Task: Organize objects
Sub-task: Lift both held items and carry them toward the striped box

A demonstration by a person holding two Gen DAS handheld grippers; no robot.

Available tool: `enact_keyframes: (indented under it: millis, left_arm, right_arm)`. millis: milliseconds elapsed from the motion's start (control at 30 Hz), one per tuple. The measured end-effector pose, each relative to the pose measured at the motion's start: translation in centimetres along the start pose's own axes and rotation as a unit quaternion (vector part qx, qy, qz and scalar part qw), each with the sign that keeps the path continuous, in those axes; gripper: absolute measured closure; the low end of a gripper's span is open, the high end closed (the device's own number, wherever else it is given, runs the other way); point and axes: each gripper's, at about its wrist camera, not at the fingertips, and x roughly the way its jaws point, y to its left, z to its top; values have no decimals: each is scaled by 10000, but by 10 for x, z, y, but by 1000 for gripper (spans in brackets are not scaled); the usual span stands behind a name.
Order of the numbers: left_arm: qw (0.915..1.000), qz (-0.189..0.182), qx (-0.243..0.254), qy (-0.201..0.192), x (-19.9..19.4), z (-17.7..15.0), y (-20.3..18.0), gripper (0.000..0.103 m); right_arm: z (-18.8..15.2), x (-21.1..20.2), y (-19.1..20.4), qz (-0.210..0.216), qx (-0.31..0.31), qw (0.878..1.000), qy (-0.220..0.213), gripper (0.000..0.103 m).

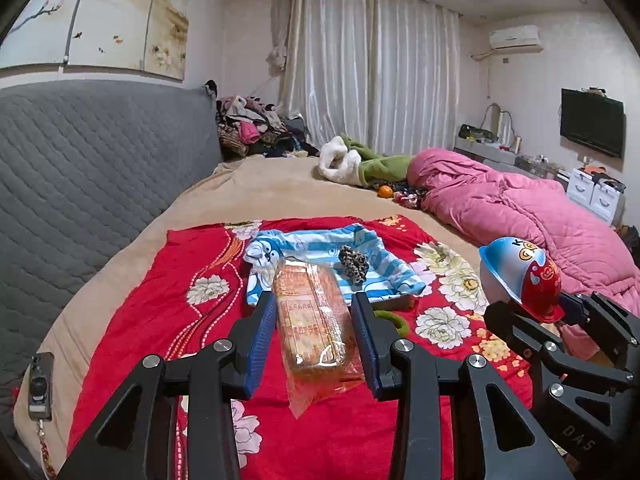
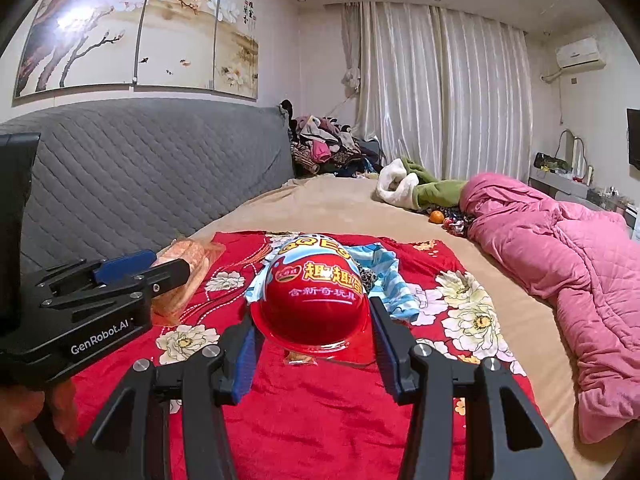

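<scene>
Bed (image 1: 260,188) stays cluttered; my left gripper (image 1: 314,330) clamps the packet (image 1: 312,320), my right gripper (image 2: 314,344) clamps the egg (image 2: 316,292); shirt (image 1: 360,276) and scrunchie (image 1: 354,264) remain, I think.

A: Where could a hand pass on the bed?

B: The near red floral cloth (image 1: 152,320) lies mostly bare on its left and near parts. Far beyond it the tan sheet (image 1: 280,192) stretches open up to the far edge.

A: What blocks the way?

B: The striped blue garment (image 1: 320,256) with a leopard scrunchie (image 1: 354,264) on it sits mid-cloth. The pink quilt (image 1: 520,208) heaps along the right, the grey quilted headboard (image 1: 100,152) walls the left, and a phone (image 1: 40,388) lies at the near left edge.
</scene>
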Motion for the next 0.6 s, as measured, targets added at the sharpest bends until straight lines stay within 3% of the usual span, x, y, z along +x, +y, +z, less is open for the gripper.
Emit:
enact_keyframes:
  millis: [600]
  left_arm:
    - [10000, 22, -32, 17, 14, 9, 3, 65]
  right_arm:
    - [7, 13, -3, -61, -9, 10000, 24, 53]
